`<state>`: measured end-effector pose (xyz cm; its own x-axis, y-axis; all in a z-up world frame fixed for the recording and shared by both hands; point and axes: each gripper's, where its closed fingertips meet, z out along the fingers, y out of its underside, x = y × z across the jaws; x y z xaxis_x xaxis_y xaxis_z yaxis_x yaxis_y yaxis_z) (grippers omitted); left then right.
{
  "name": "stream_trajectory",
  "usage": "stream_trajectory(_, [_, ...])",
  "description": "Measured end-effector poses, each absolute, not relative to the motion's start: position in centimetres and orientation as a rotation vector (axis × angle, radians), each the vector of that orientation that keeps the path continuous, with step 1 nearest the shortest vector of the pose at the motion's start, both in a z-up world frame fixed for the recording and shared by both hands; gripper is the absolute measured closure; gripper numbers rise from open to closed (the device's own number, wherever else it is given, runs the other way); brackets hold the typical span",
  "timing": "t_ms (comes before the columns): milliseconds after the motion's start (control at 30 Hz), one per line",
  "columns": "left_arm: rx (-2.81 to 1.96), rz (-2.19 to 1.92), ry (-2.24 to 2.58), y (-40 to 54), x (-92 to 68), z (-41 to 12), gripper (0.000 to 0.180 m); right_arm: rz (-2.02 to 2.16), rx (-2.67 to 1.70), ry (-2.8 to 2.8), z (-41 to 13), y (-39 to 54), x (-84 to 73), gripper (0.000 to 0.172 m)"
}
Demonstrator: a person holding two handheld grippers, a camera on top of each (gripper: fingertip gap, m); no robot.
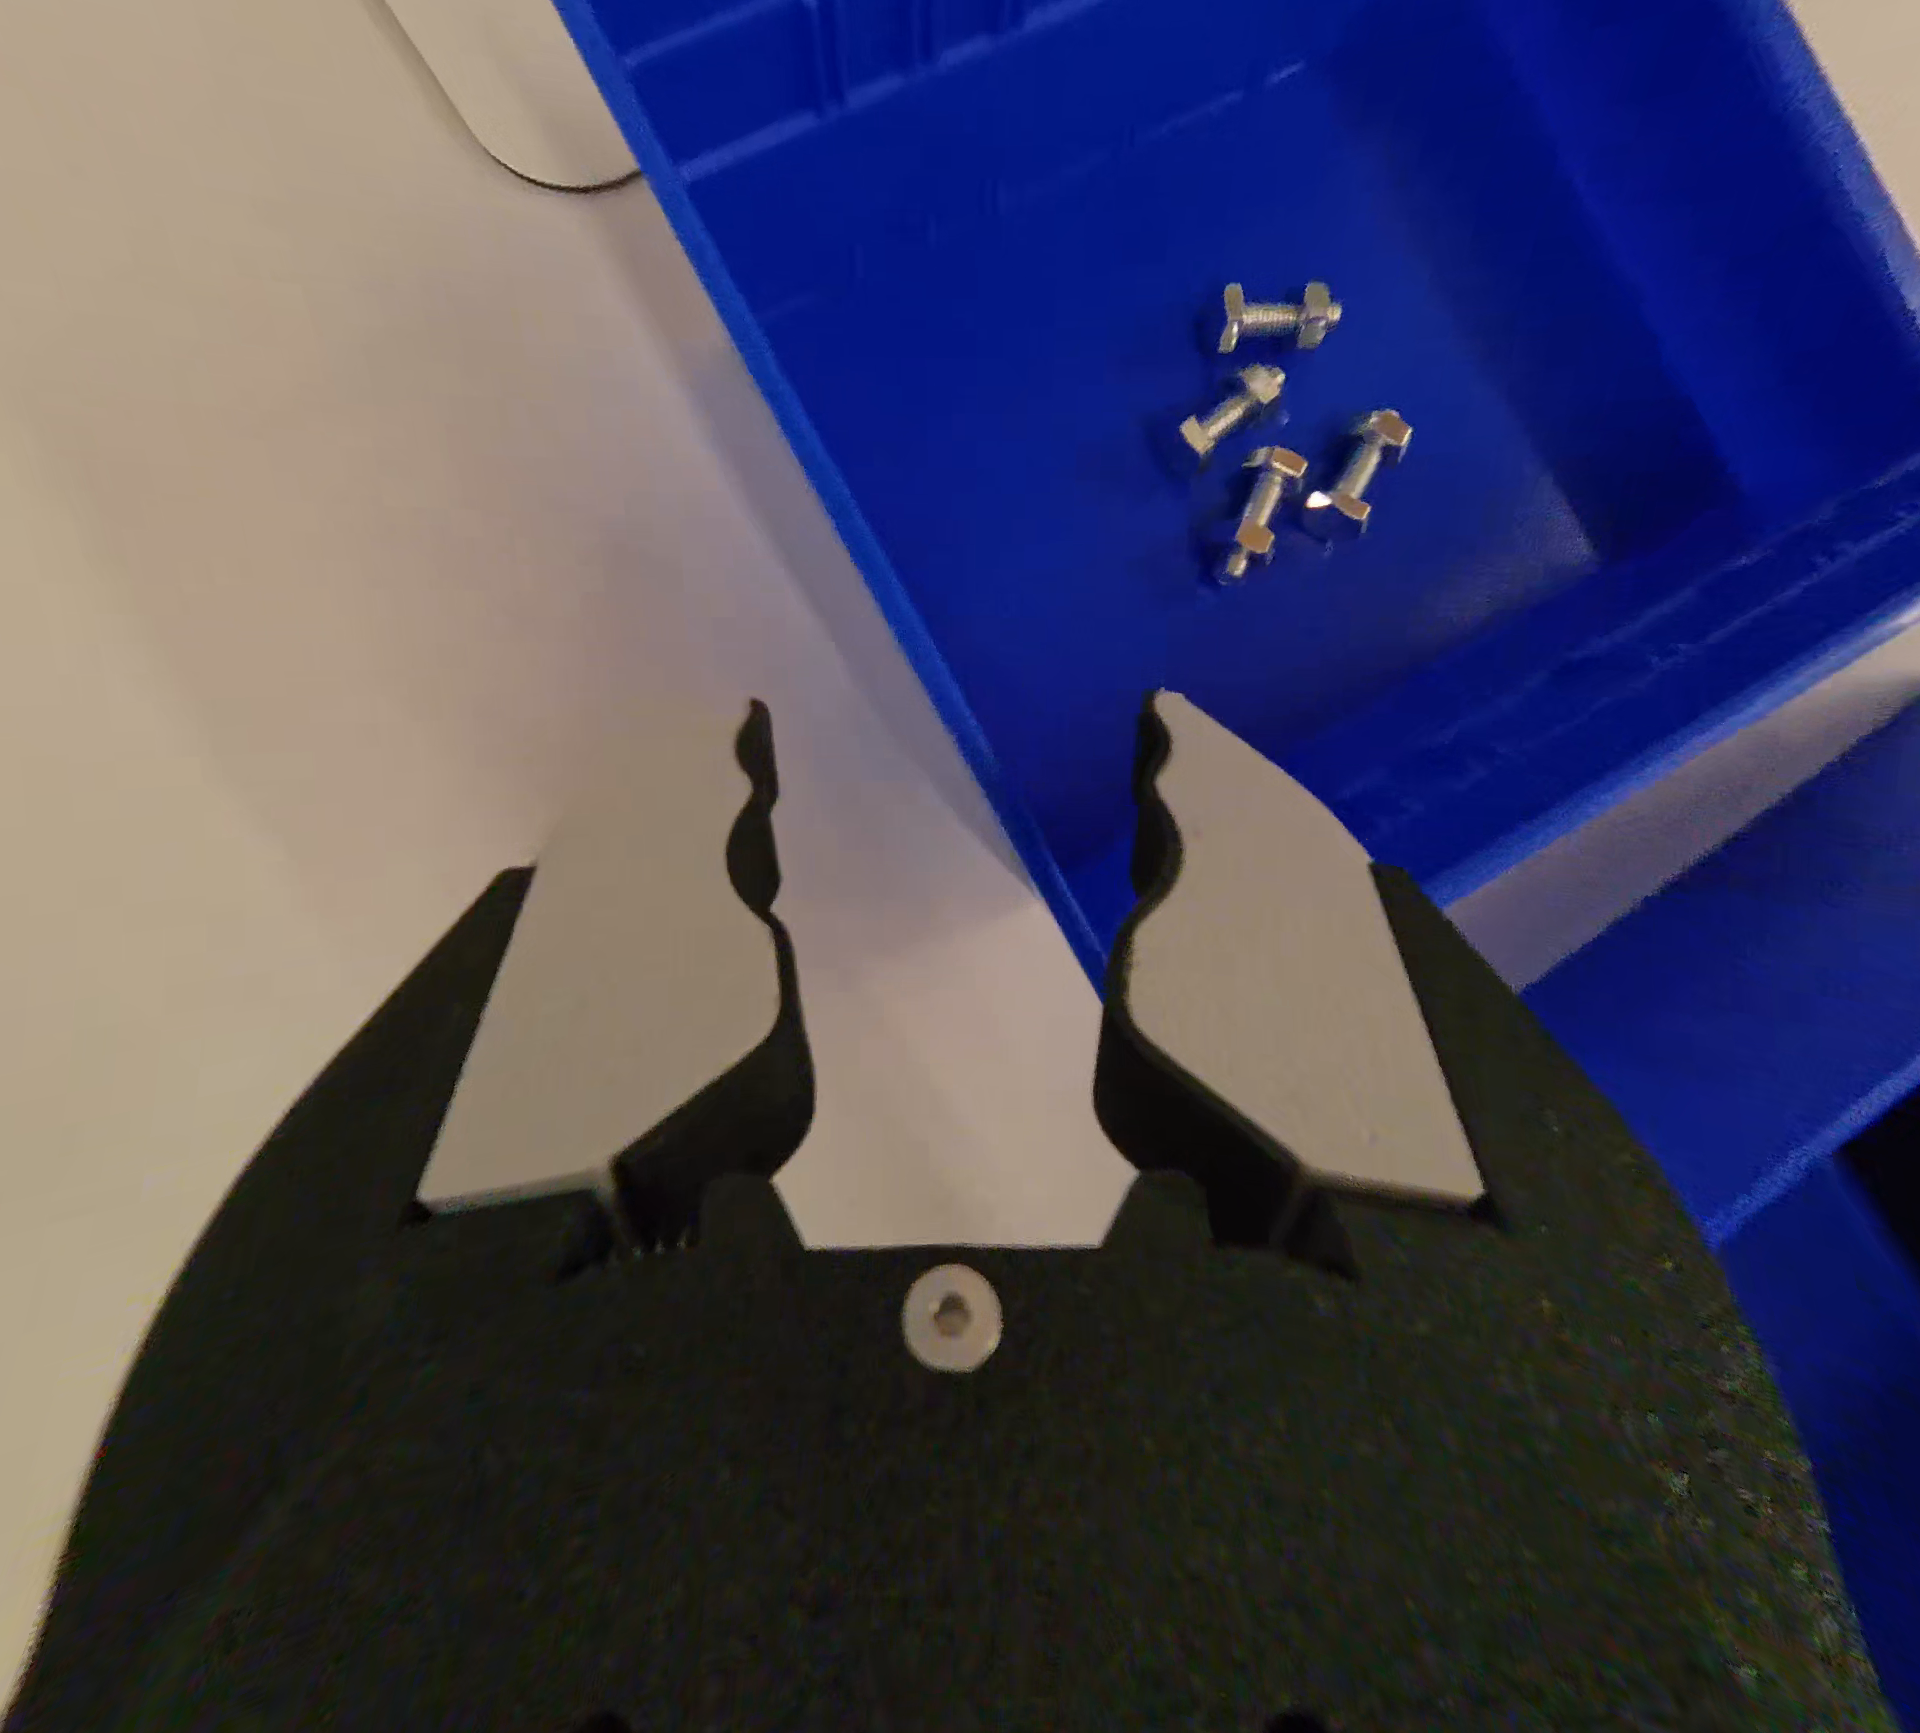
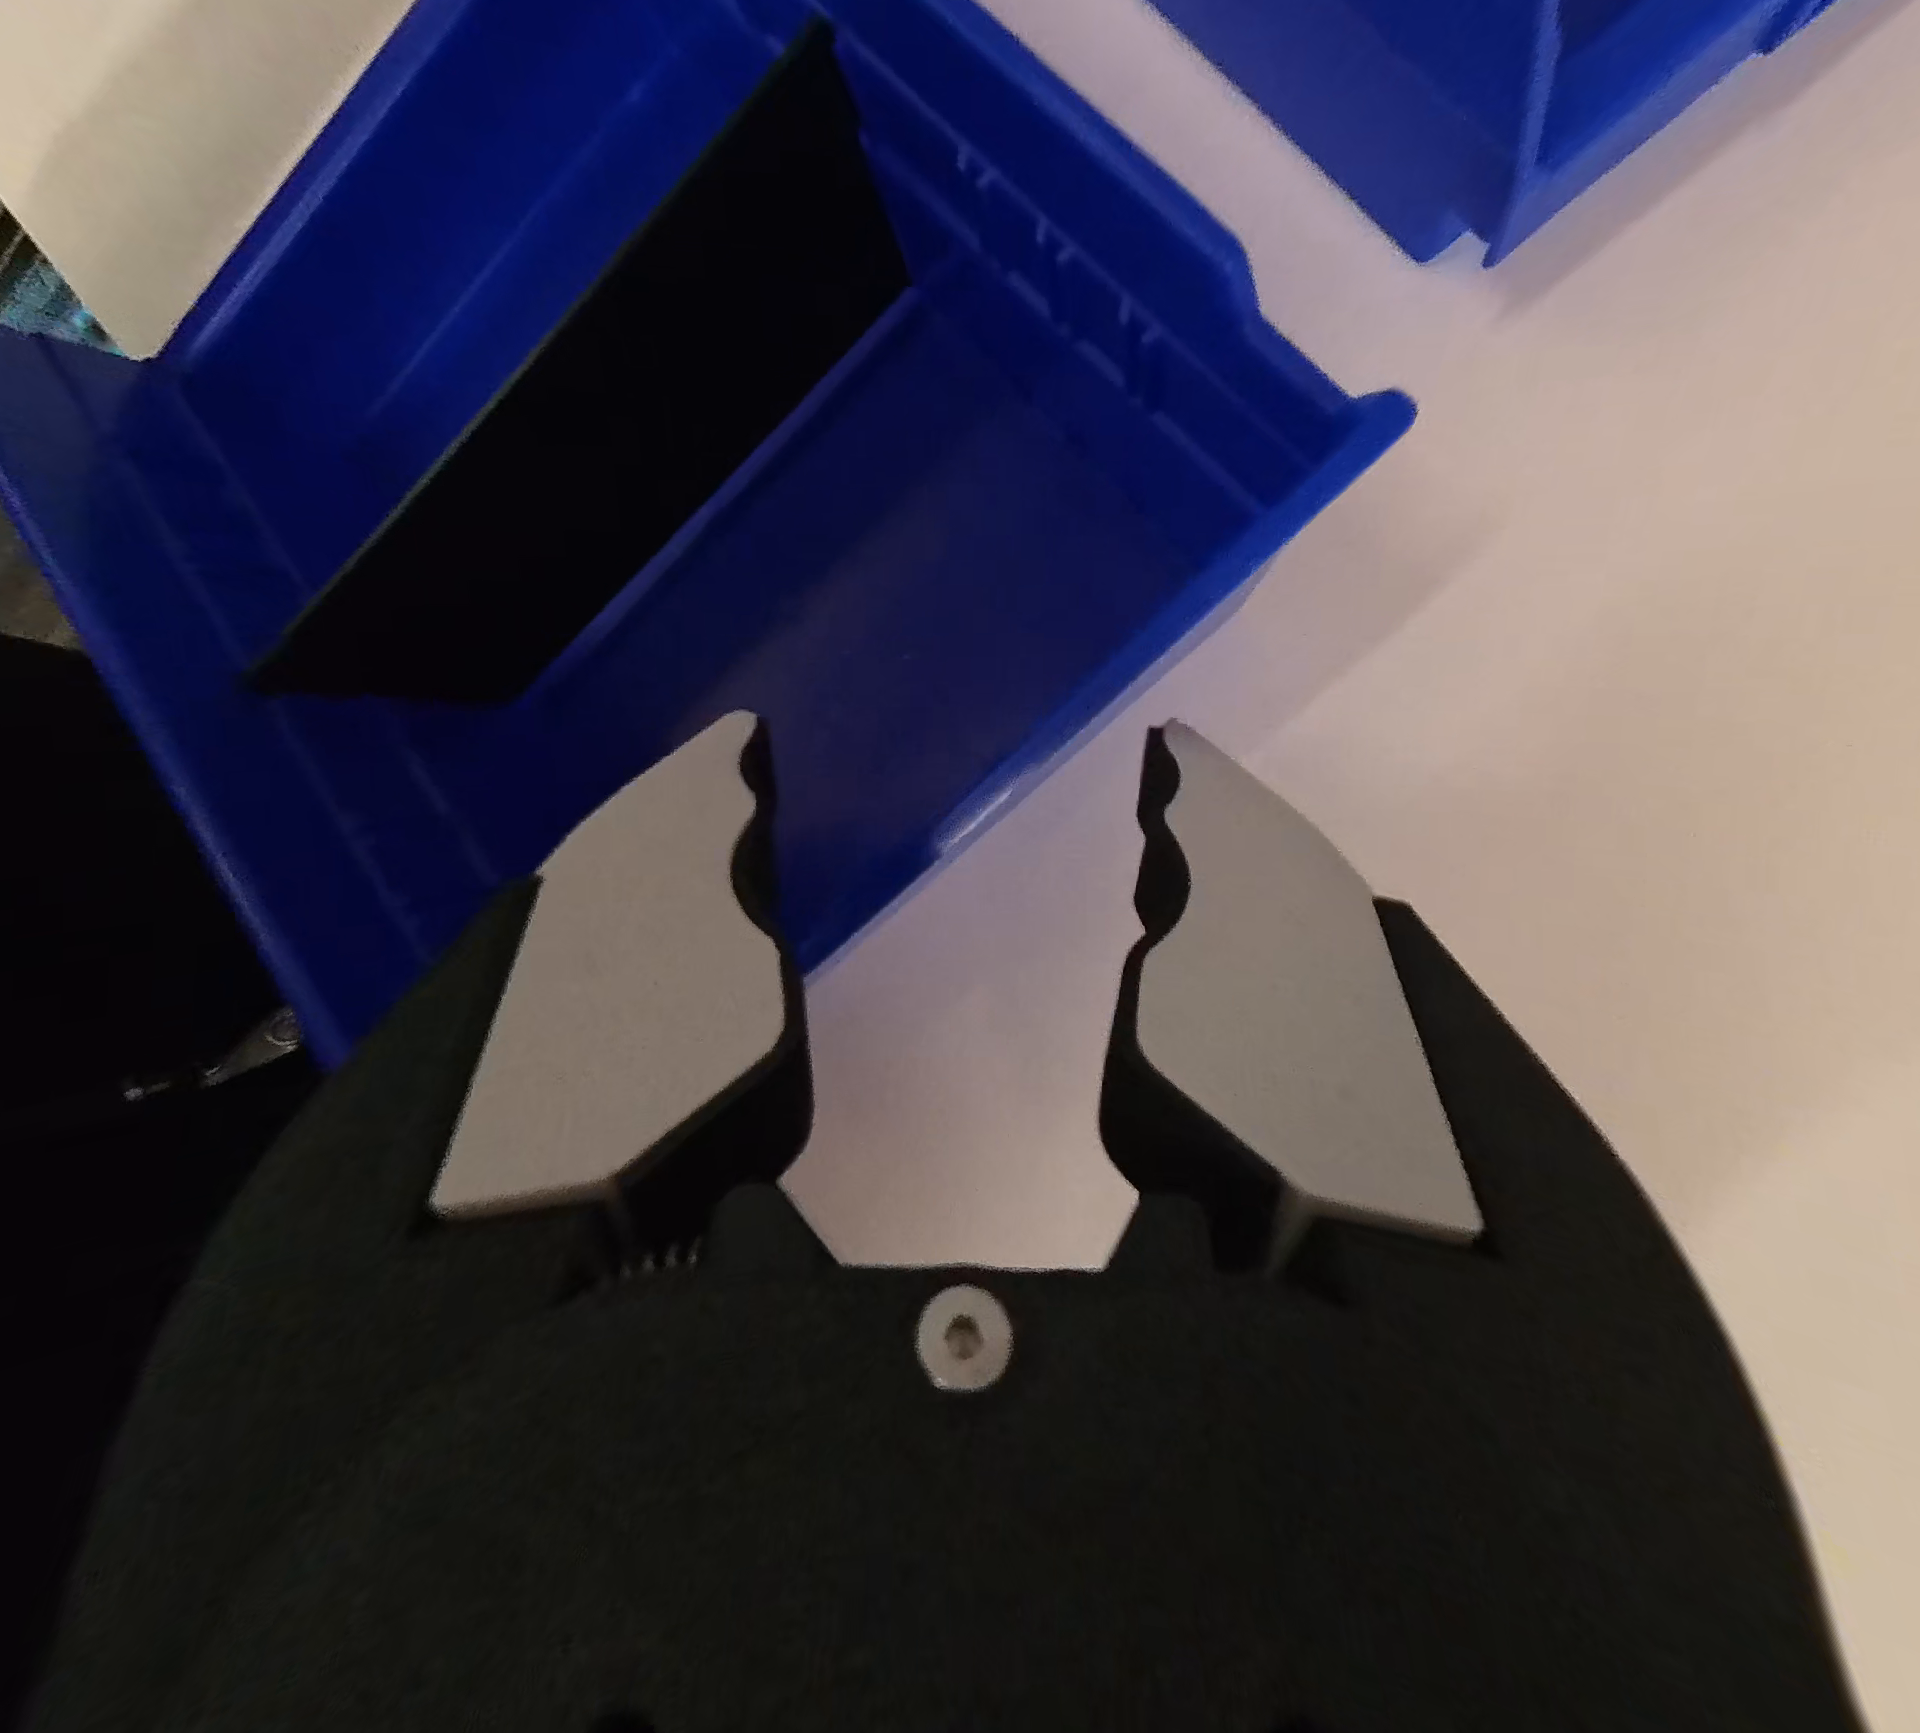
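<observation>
Gaping wide, bare — left claw [image 1: 951, 727], right claw [image 2: 951, 743] — four bolts [image 1: 1294, 426], blue bin [image 1: 1039, 333]

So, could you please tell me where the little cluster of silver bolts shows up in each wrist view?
Left wrist view: the silver bolts lie on the floor of a blue bin, upper right of centre, beyond the open left tongs.
Right wrist view: not in it; the blue bin ahead of the open right tongs holds a black divider, no bolts.
Shared landmark: the white tabletop.
</observation>
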<state>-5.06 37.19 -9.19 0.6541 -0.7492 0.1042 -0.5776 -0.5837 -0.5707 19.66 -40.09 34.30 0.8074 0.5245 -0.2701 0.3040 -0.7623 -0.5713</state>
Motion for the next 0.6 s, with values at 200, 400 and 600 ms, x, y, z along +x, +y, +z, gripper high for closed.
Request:
stream_trajectory(200, [-2.447, -0.601, 1.167, 35.6, -4.2, -10.3, 0.144, 0.503, -2.464, -0.74, 34.3, -39.5, 20.6, 0.145])
stream_trajectory(400, [-2.438, -0.456, 1.153, 36.9, -6.6, -10.1, 0.161, 0.485, -2.471, -0.824, 34.3, -39.3, 21.8, 0.147])
stream_trajectory(600, [-2.462, -0.323, 1.112, 38.7, -11.1, -10.1, 0.175, 0.427, -2.508, -0.909, 34.2, -39.1, 24.5, 0.148])
